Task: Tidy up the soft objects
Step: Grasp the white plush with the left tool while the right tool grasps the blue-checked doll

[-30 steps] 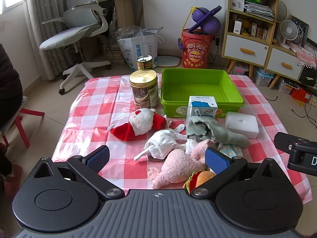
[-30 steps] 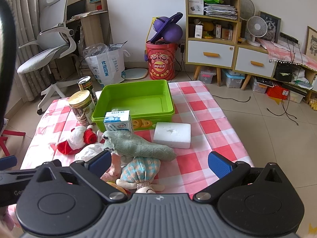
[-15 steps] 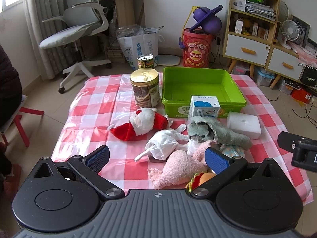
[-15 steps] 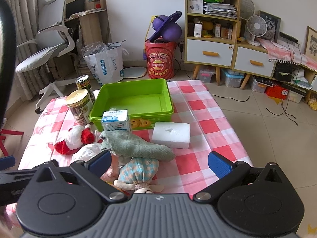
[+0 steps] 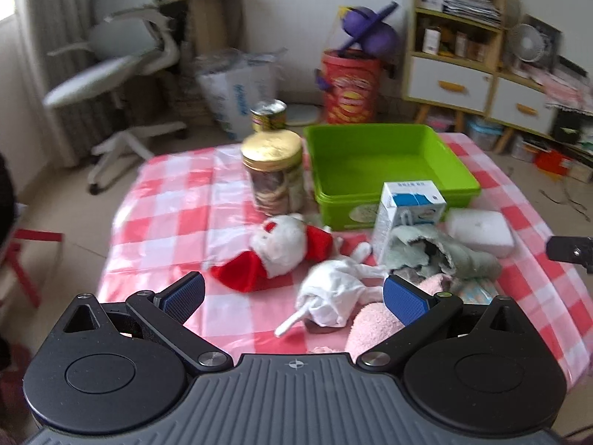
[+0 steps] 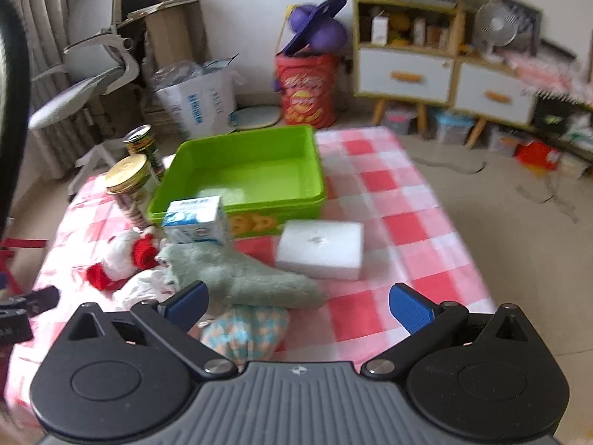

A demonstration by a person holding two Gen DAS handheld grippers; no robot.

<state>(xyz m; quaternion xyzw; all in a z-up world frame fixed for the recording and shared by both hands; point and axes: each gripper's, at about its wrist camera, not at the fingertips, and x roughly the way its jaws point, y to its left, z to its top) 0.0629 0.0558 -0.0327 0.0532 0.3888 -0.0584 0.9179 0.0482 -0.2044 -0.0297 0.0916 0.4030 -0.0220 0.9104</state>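
Observation:
Soft toys lie on the red-checked cloth: a red-and-white Santa plush (image 5: 276,250), a white cloth doll (image 5: 335,291), a pink plush (image 5: 374,328) and a grey-green plush (image 5: 441,254). In the right wrist view the grey-green plush (image 6: 252,276) lies over a blue-checked doll (image 6: 246,328). An empty green bin (image 5: 374,159) stands behind them; it also shows in the right wrist view (image 6: 244,170). My left gripper (image 5: 294,296) is open above the white doll. My right gripper (image 6: 298,306) is open just right of the plush pile.
A milk carton (image 5: 409,207), a gold-lidded jar (image 5: 274,170), a tin can (image 5: 268,120) and a white foam block (image 6: 320,248) stand around the bin. An office chair (image 5: 118,70) and a shelf cabinet (image 6: 407,40) are beyond the table.
Both grippers have moved forward and lower toward the toys, which now look larger. The view is blurred by motion. Both stay open and empty.

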